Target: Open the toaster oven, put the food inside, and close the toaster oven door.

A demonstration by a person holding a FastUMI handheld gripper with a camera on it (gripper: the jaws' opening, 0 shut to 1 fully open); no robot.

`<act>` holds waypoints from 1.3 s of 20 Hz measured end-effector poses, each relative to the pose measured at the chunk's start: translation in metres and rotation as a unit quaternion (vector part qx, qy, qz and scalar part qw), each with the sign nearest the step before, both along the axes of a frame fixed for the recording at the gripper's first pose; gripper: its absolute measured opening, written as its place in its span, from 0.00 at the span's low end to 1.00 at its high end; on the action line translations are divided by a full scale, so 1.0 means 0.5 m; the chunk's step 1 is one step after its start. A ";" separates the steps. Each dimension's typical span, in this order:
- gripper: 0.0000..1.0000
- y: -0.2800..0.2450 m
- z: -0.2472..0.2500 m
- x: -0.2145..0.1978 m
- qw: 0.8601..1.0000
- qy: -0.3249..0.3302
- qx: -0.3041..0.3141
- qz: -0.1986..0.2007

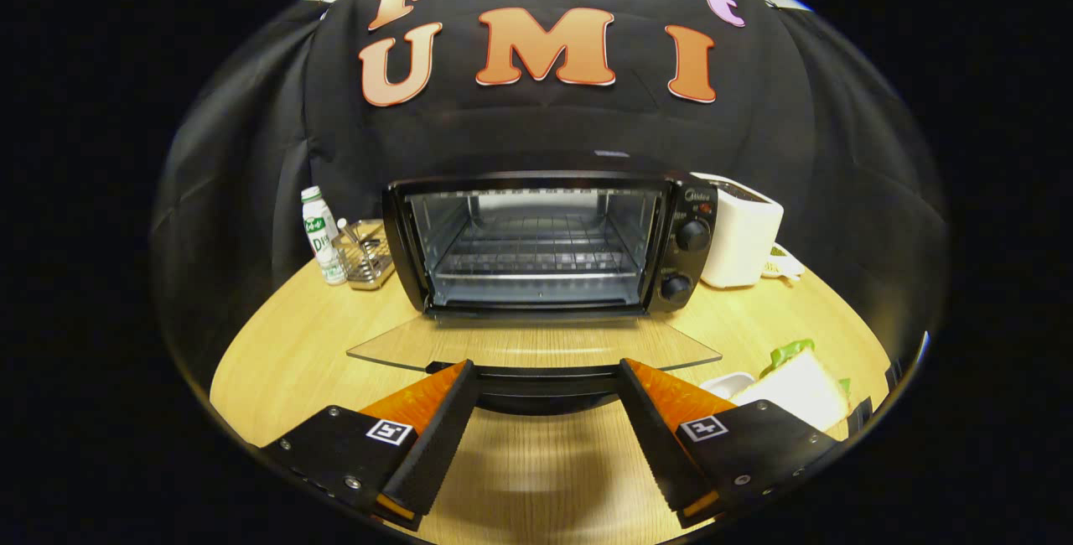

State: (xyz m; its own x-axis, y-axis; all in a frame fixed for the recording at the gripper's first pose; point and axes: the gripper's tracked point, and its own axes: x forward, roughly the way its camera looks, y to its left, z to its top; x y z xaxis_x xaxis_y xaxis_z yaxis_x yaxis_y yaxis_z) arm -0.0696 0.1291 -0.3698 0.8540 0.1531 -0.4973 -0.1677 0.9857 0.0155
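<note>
I see a light wood-grain table [293, 344] in front of me, with black cloth [251, 151] (creased into folds at the sides) hanging as the wall behind it, and soft glare on the tabletop.

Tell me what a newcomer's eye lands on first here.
The black toaster oven at the middle of the wooden table, its glass door folded down flat, wire rack bare inside. The open gripper sits at the door's handle, fingers apart. A sandwich with green lettuce lies beside the right finger.
</note>
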 end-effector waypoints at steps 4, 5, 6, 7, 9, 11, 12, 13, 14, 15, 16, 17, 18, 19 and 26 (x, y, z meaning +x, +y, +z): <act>1.00 -0.007 -0.057 -0.024 0.999 0.034 0.000 -0.001; 1.00 -0.007 -0.069 -0.027 0.999 0.042 -0.005 0.001; 1.00 -0.008 -0.084 -0.030 0.999 0.049 -0.011 0.005; 1.00 -0.009 -0.099 -0.035 0.998 0.062 -0.017 0.007; 1.00 -0.005 -0.108 -0.036 0.998 0.068 -0.013 0.003; 0.99 -0.006 -0.107 -0.038 0.998 0.065 -0.016 0.006; 0.99 -0.008 -0.116 -0.041 0.998 0.066 -0.021 0.009; 0.98 -0.007 -0.119 -0.043 0.997 0.067 -0.027 0.012; 0.99 -0.007 -0.114 -0.044 0.997 0.062 -0.032 0.016; 0.98 -0.007 -0.109 -0.043 0.998 0.059 -0.034 0.018; 0.98 -0.008 -0.105 -0.044 0.997 0.060 -0.033 0.019; 0.98 -0.007 -0.100 -0.045 0.997 0.064 -0.024 0.020; 0.99 -0.007 -0.092 -0.048 0.997 0.069 -0.012 0.018; 0.99 -0.009 -0.076 -0.048 0.997 0.068 0.001 0.019; 0.99 -0.073 0.054 -0.033 0.995 0.049 0.022 0.084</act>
State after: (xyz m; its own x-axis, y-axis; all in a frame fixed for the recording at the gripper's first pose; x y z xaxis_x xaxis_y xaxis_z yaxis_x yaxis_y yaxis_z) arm -0.0859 0.0926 -0.3429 0.7622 0.3125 -0.5669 -0.3255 0.9420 0.0816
